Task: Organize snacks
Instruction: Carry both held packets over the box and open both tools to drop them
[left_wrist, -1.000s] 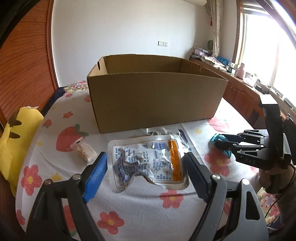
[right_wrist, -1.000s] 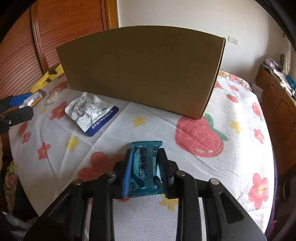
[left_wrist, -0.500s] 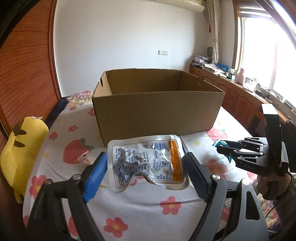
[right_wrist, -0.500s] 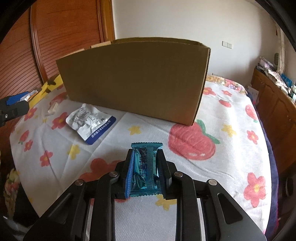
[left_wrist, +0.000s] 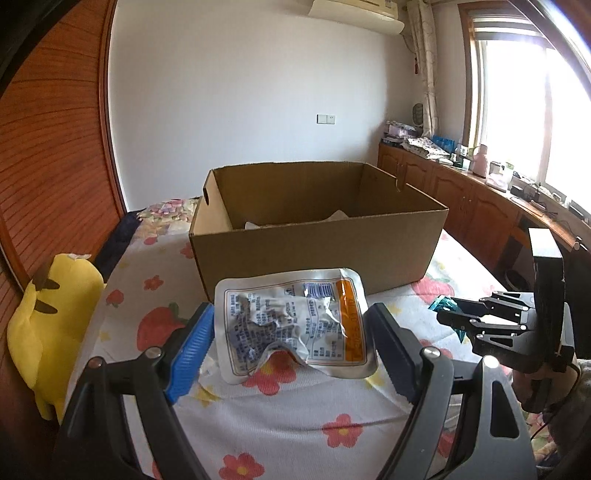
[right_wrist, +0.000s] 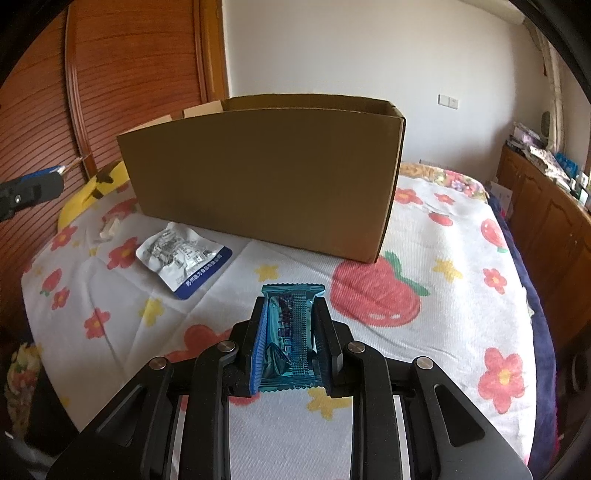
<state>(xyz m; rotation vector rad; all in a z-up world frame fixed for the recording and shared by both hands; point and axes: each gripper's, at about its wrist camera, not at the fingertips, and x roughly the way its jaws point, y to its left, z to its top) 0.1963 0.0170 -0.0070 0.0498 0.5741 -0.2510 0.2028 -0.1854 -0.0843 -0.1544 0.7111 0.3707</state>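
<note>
The left gripper (left_wrist: 291, 345) holds a silver pouch (left_wrist: 293, 325) across its wide-set fingers, clear of the cloth (left_wrist: 295, 424), before the box (left_wrist: 317, 240). The right gripper (right_wrist: 290, 343) pinches a teal bar (right_wrist: 291, 336) narrowly above the cloth, near another pouch (right_wrist: 184, 258).

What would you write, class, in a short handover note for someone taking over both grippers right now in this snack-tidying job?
Left gripper: shut on the crinkled silver foil snack pouch with an orange stripe, held clear of the cloth.
Right gripper: shut on the small teal foil snack packet.
The open brown cardboard box stands on the white strawberry-and-flower tablecloth, ahead of both grippers.
Done: both snacks gripped; something pale already lies in the box.
Left: drop both in the box, then fetch the silver pouch with a blue edge and the small pale wrapped snack lying on the cloth by the box.
</note>
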